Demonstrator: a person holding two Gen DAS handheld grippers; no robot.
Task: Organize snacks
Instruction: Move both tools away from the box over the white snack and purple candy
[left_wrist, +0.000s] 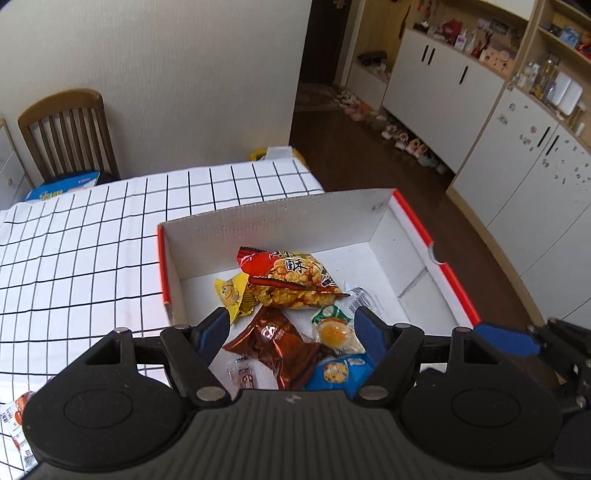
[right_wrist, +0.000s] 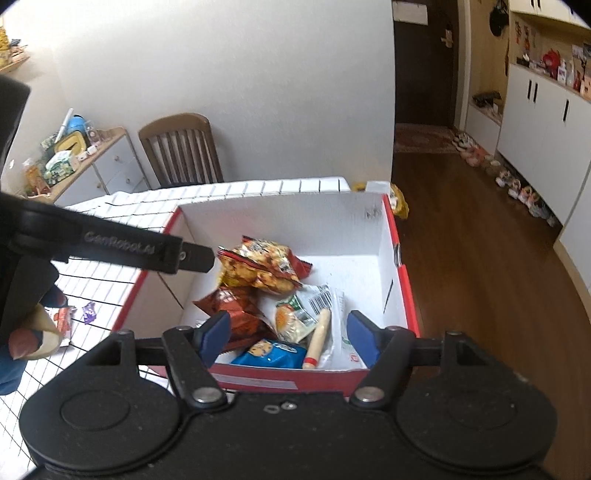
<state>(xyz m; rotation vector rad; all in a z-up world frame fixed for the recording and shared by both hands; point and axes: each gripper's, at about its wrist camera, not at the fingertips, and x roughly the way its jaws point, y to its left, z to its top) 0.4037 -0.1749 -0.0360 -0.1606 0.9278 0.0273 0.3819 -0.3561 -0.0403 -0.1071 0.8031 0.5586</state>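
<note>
A white cardboard box with a red rim (left_wrist: 373, 221) (right_wrist: 388, 258) sits at the table's right edge and holds several snacks. Among them are a red and yellow puffed-snack bag (left_wrist: 291, 277) (right_wrist: 262, 267), a brown packet (left_wrist: 273, 339) (right_wrist: 236, 310), a blue cookie packet (left_wrist: 340, 373) (right_wrist: 269, 352), a green-labelled cake packet (left_wrist: 332, 328) (right_wrist: 295, 317), a small yellow packet (left_wrist: 232, 291) and a sausage stick (right_wrist: 317, 339). My left gripper (left_wrist: 291, 328) hangs open over the box's near left part, nothing between its jaws. My right gripper (right_wrist: 288, 326) is open above the near wall, also holding nothing.
The table carries a white cloth with a black grid (left_wrist: 92, 240). Loose packets lie on it left of the box (right_wrist: 64, 319) (left_wrist: 14, 417). A wooden chair (left_wrist: 70, 133) stands behind the table. Wooden floor (right_wrist: 480, 240), white cabinets and a row of shoes are to the right.
</note>
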